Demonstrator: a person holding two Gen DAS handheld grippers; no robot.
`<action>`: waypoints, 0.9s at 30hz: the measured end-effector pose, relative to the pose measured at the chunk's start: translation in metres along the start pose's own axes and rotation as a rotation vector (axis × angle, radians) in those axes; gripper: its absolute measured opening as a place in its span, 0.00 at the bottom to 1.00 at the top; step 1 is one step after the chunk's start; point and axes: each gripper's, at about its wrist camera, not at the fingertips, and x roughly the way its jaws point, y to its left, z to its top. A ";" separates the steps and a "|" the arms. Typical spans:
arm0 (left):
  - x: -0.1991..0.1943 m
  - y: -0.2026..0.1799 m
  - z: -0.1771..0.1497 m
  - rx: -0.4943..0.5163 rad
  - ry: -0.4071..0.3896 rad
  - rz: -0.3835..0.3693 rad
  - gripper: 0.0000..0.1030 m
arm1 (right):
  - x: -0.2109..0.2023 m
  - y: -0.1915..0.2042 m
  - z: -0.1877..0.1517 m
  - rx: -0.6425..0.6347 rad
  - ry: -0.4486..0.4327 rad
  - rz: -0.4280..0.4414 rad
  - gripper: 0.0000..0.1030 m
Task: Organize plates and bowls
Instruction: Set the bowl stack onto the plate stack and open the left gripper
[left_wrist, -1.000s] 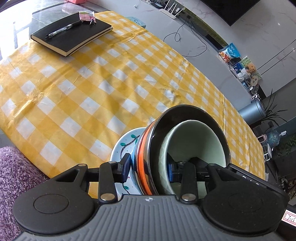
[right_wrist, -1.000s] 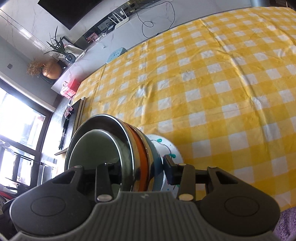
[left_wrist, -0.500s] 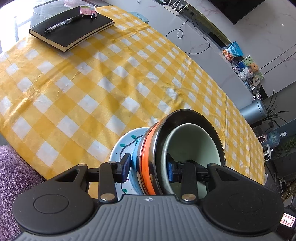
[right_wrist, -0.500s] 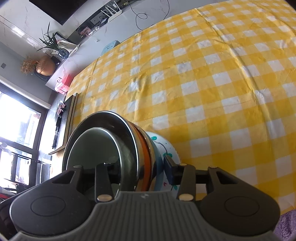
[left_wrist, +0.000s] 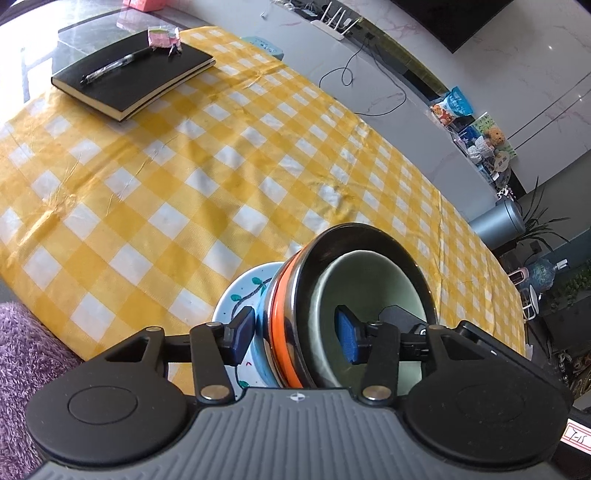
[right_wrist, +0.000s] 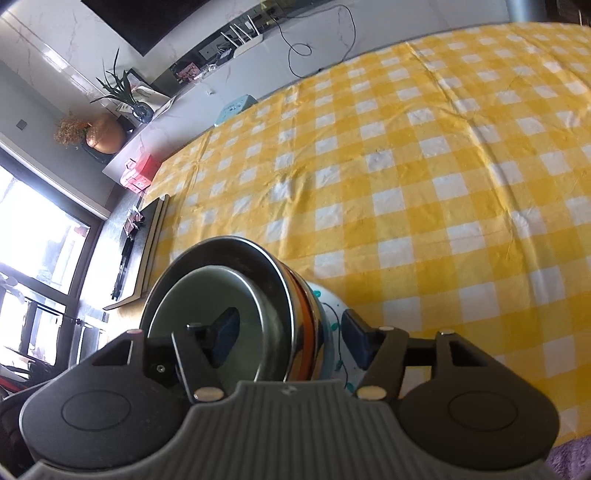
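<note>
Yellow-checked cloth (left_wrist: 221, 177) covers the desk, a notebook (left_wrist: 136, 77) far off, while both tools, left (left_wrist: 295, 338) and right (right_wrist: 291, 339), are opening astride the stacked bowls (left_wrist: 354, 295) at its near edge.

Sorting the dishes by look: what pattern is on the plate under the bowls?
White plate with teal leaves on dark vine lines, clearest in the left wrist view.

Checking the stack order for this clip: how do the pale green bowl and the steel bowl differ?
The pale green bowl is smaller and matte; the steel bowl is wider, with a shiny dark inside. The green bowl nests within the steel bowl, which sits on an orange-rimmed dish. Both are round and share one stack.
</note>
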 end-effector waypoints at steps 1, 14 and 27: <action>-0.003 -0.002 0.000 0.015 -0.012 -0.002 0.58 | -0.004 0.001 0.000 -0.015 -0.015 -0.002 0.65; -0.058 -0.032 -0.033 0.309 -0.239 0.014 0.61 | -0.055 -0.008 -0.035 -0.222 -0.168 -0.051 0.74; -0.066 -0.036 -0.093 0.555 -0.379 0.142 0.61 | -0.088 -0.014 -0.086 -0.424 -0.426 -0.152 0.85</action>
